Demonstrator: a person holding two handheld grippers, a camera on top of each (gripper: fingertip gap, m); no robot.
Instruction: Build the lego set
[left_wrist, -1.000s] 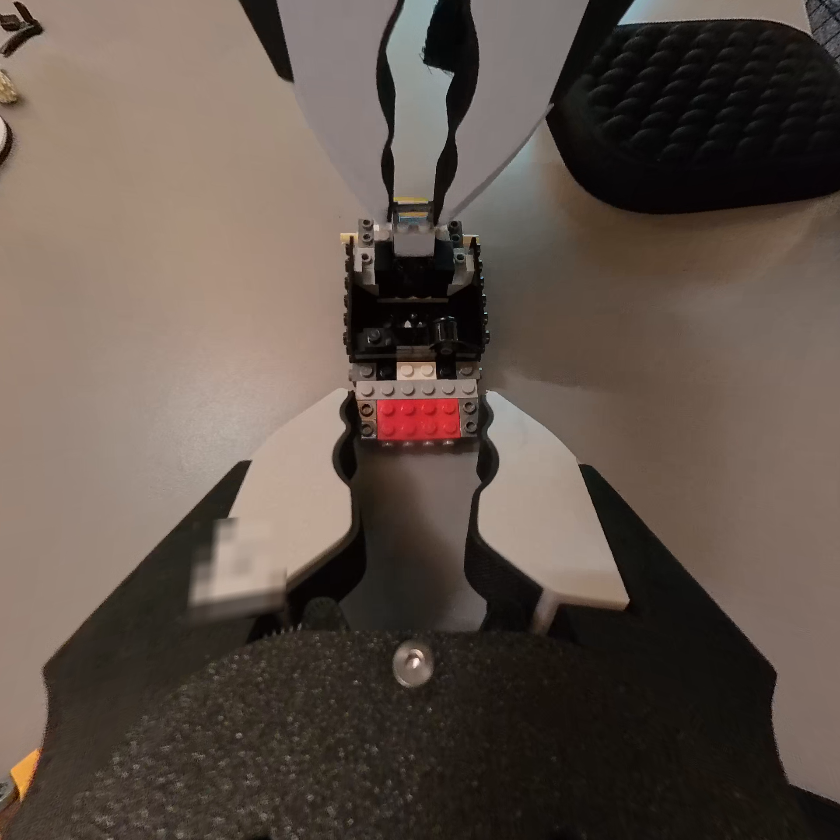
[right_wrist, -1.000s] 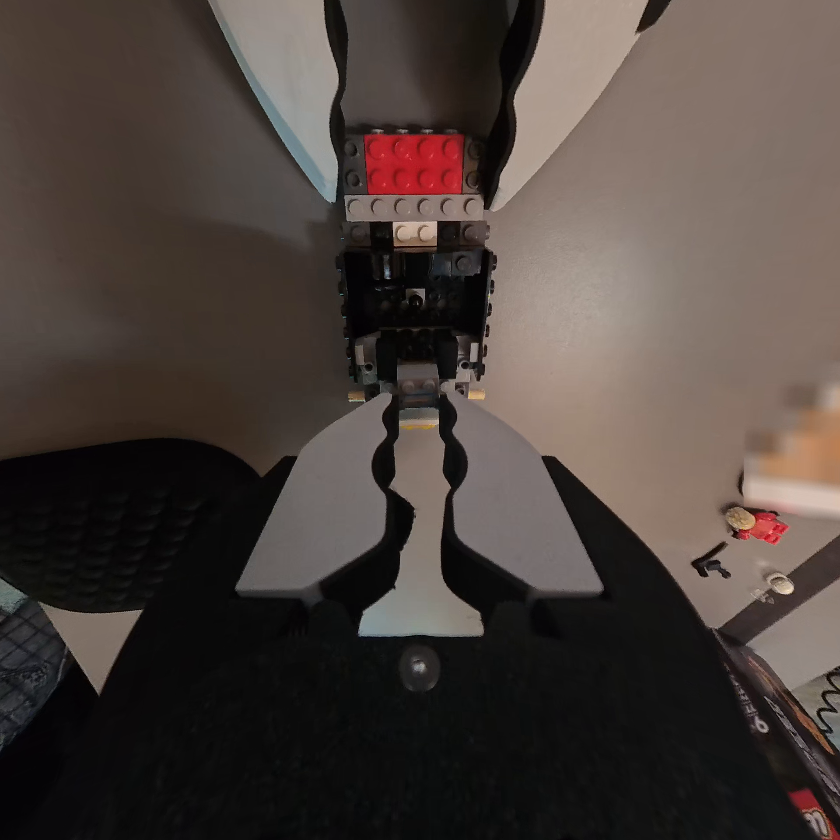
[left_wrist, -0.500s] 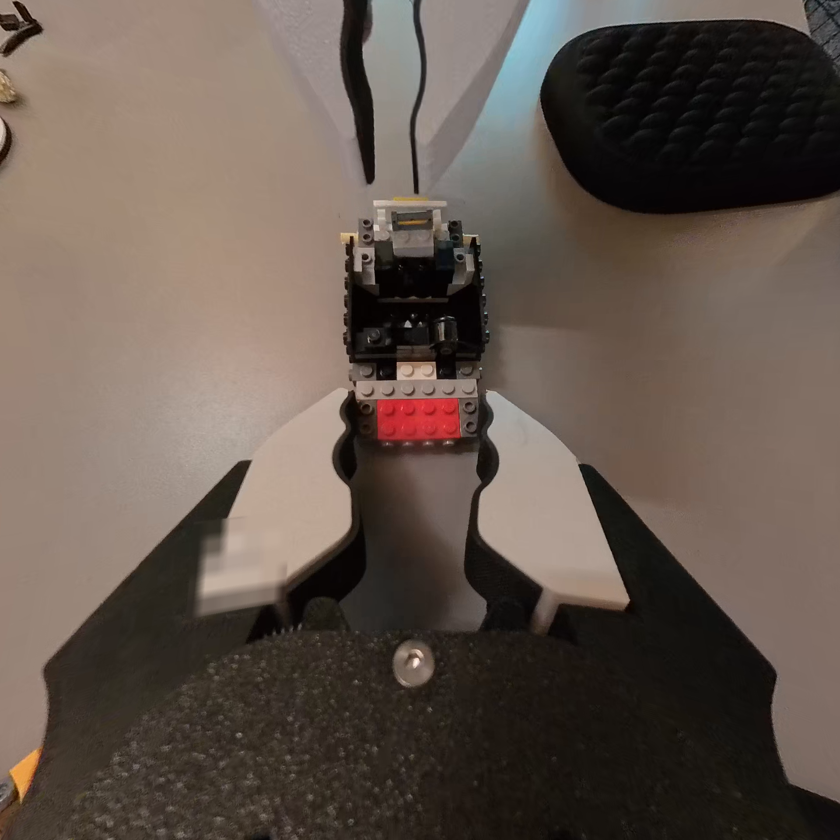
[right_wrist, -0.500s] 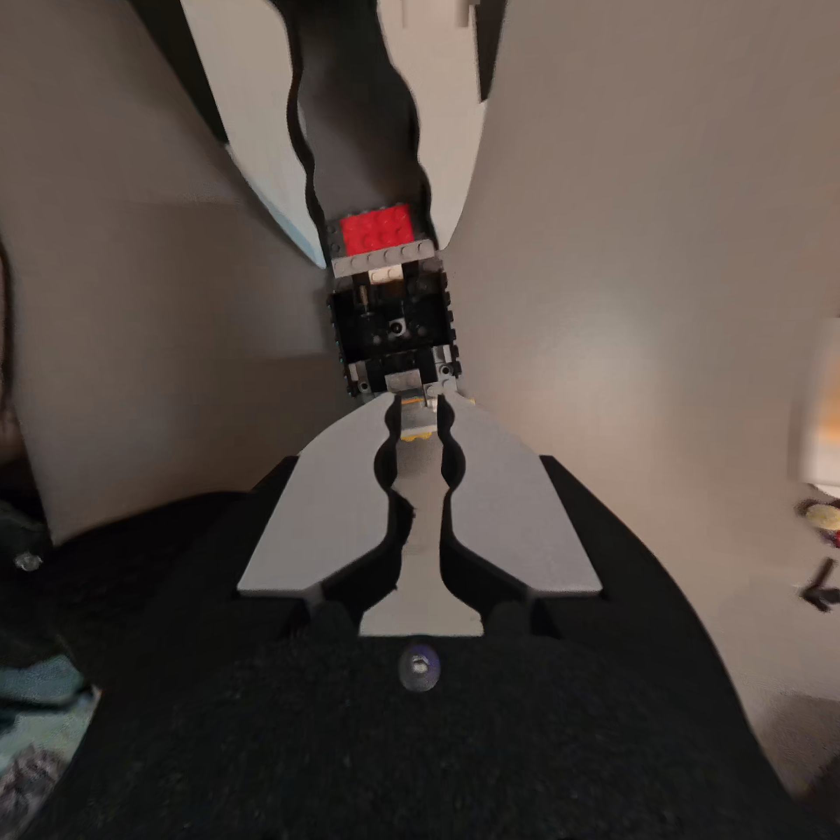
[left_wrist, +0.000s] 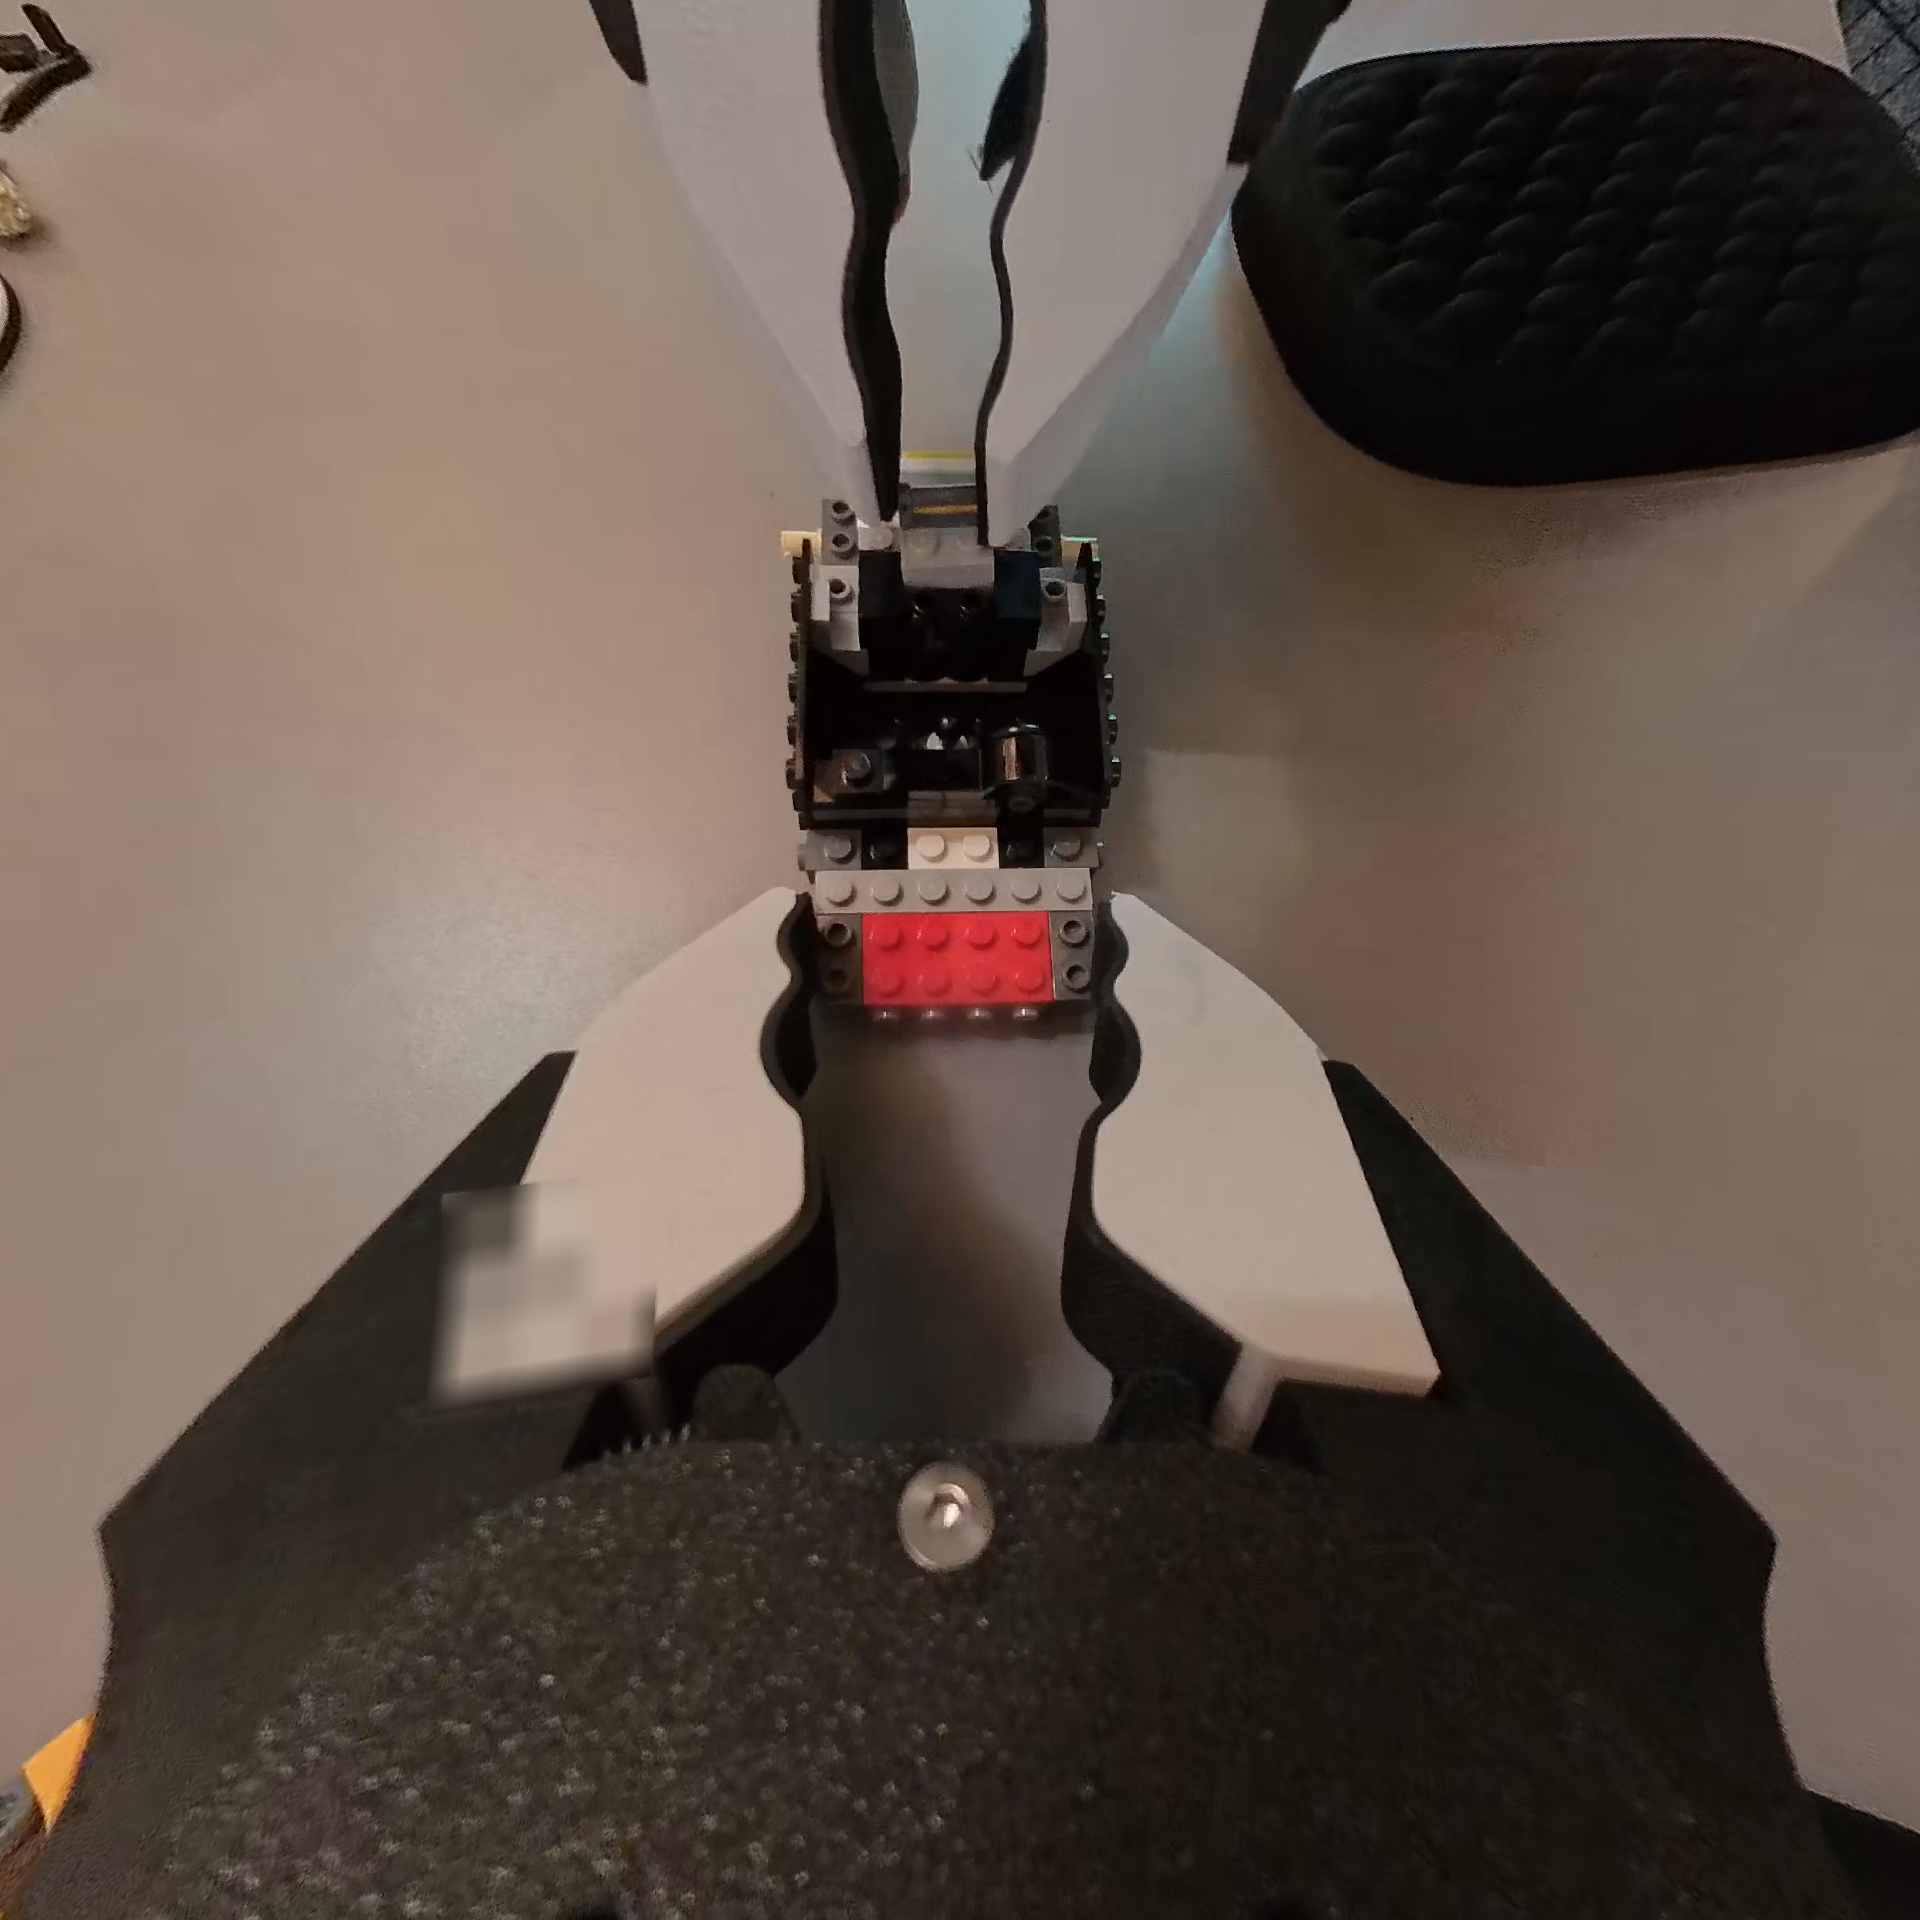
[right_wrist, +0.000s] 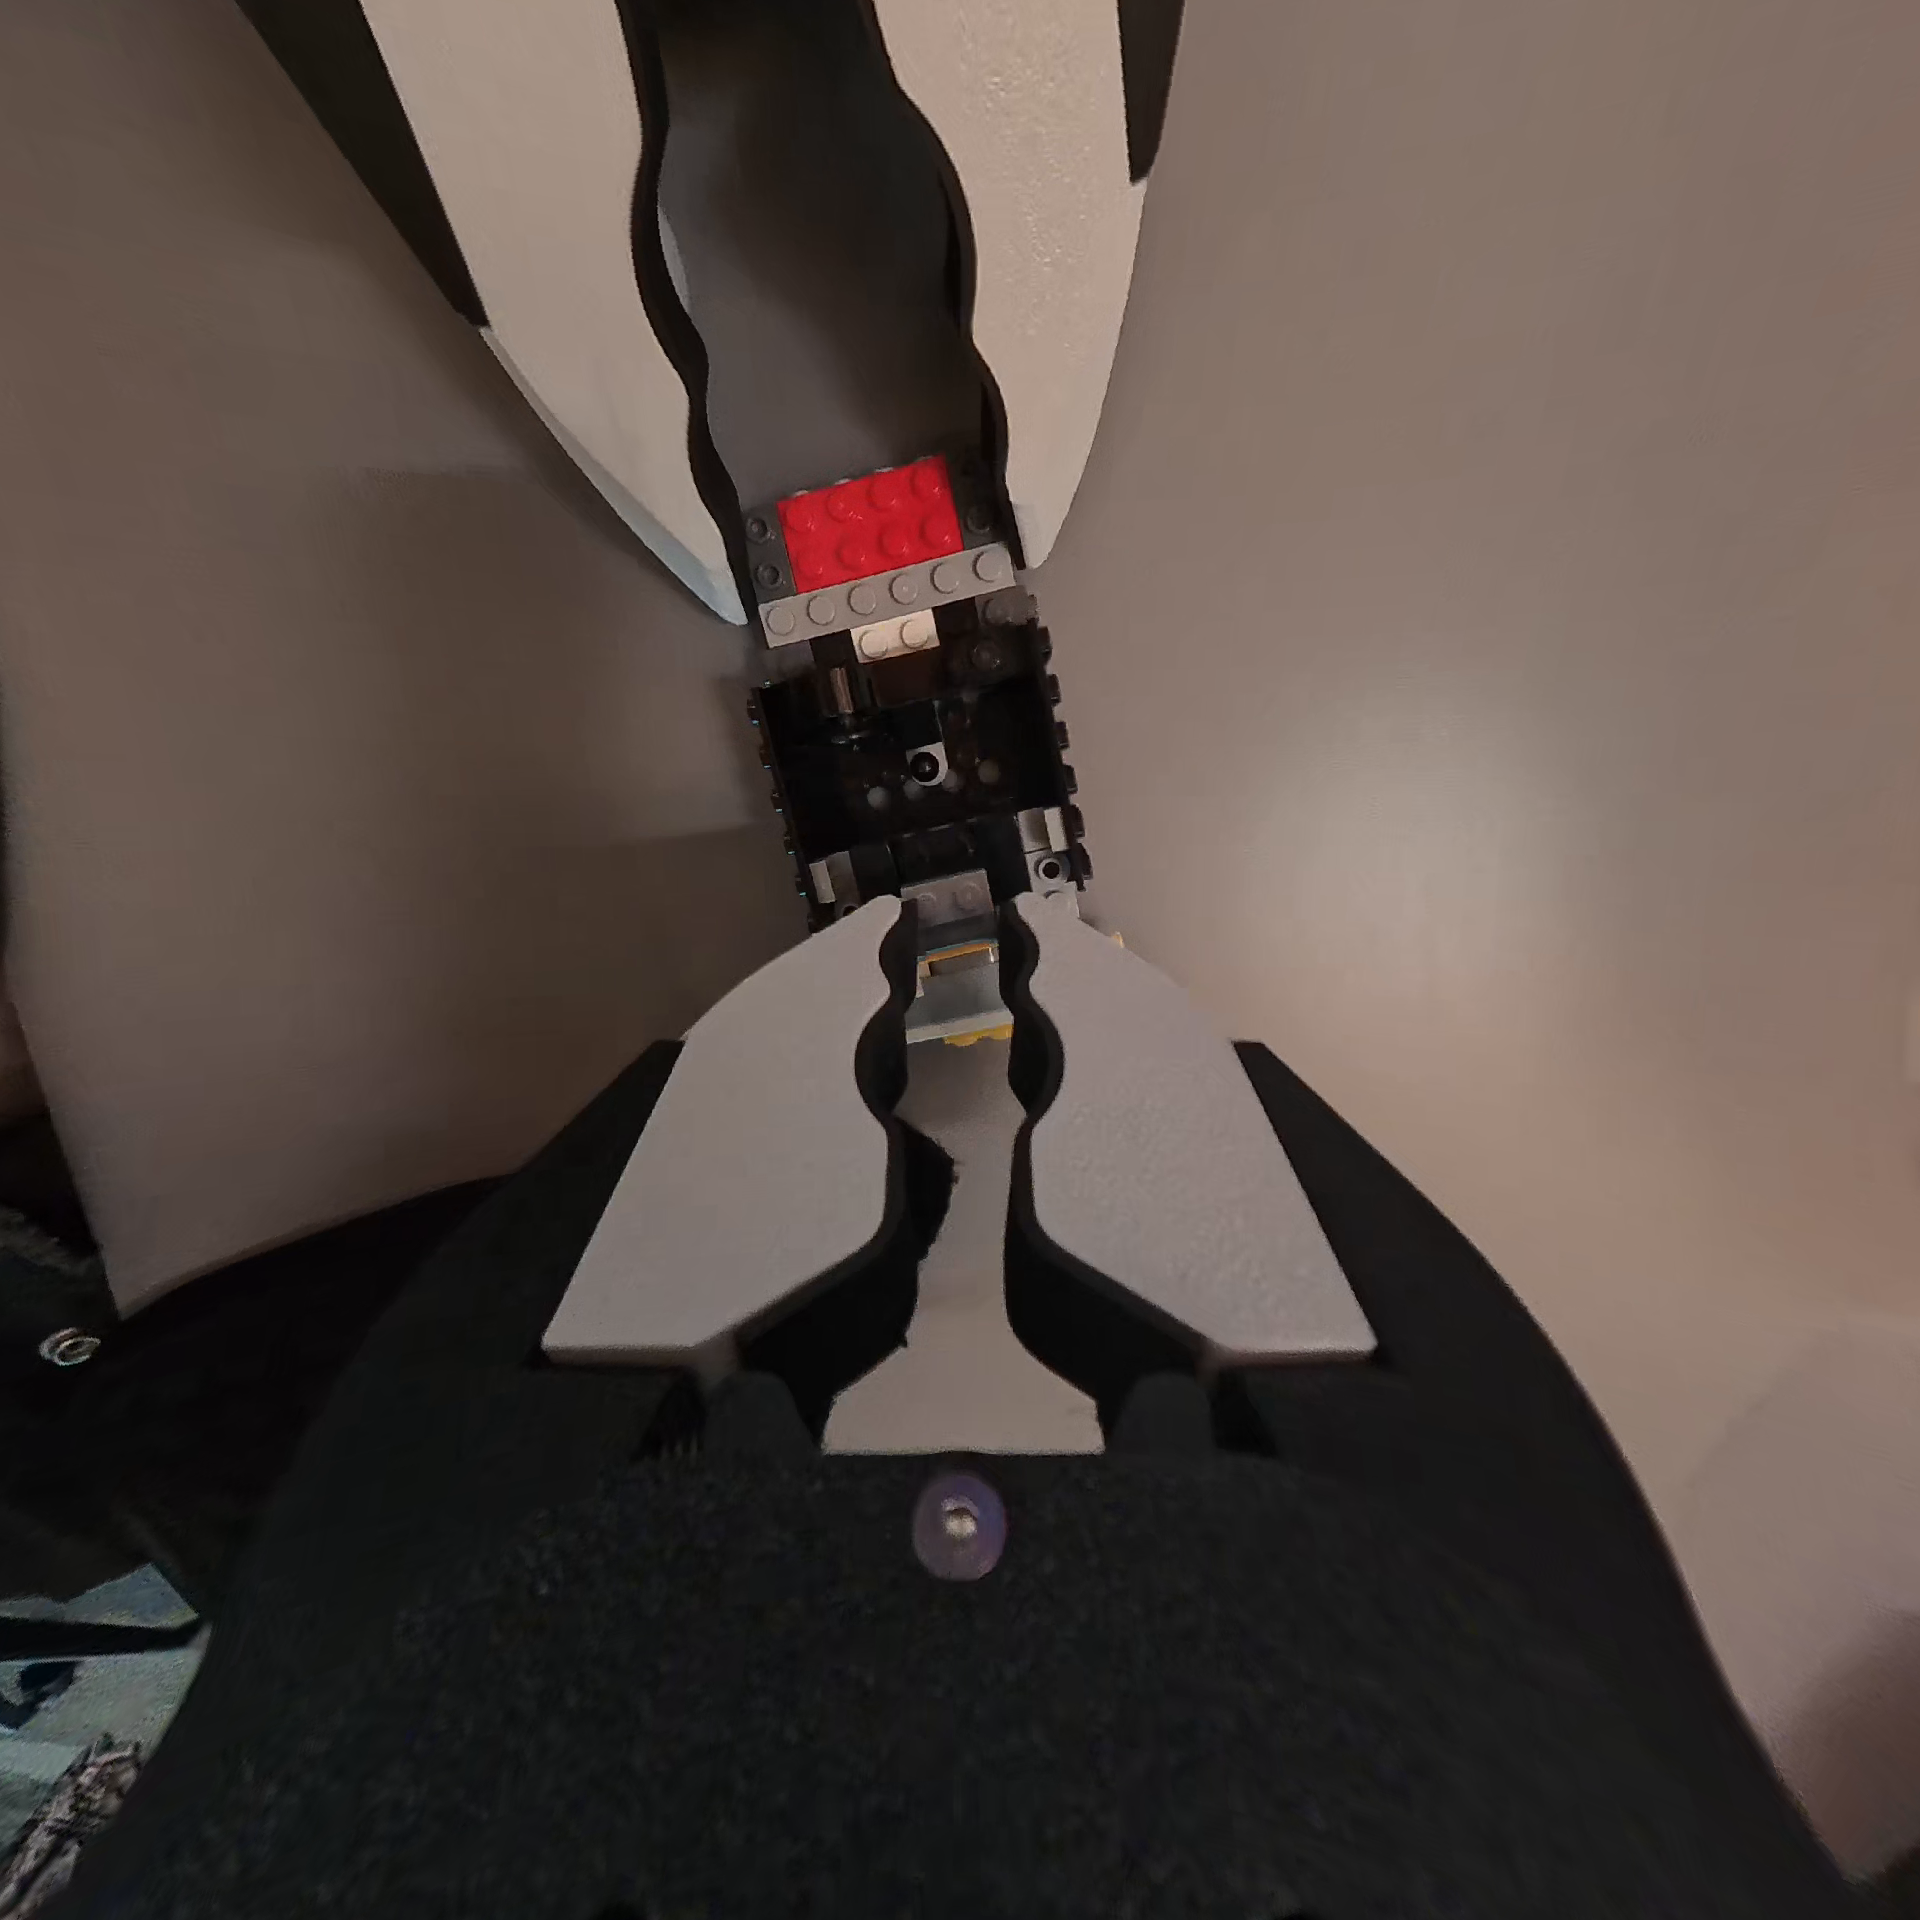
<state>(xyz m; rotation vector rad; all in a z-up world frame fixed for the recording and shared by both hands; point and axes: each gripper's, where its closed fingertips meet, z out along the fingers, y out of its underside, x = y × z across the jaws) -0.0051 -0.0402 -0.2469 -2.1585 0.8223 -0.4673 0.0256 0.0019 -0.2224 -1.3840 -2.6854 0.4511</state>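
The black, grey and red lego model (left_wrist: 951, 748) of studded plastic bricks sat on the pale beige tabletop (left_wrist: 364, 623), held from both ends. The left gripper (left_wrist: 951, 961), with white fingers and wavy black pads, was clamped on the sides of the end bearing the red brick (left_wrist: 954, 961). The right gripper (right_wrist: 951, 925) was closed on the small grey nose piece (right_wrist: 956, 977) at the opposite end. A black textured cushion (left_wrist: 1590, 260) lay beside the right gripper.

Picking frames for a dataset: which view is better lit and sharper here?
Left wrist view: evenly bright, the lego model crisp, wide-angle bending at the edges. Right wrist view: dimmer, heavy shadow on the left, a soft glare patch on the table, corners smeared.
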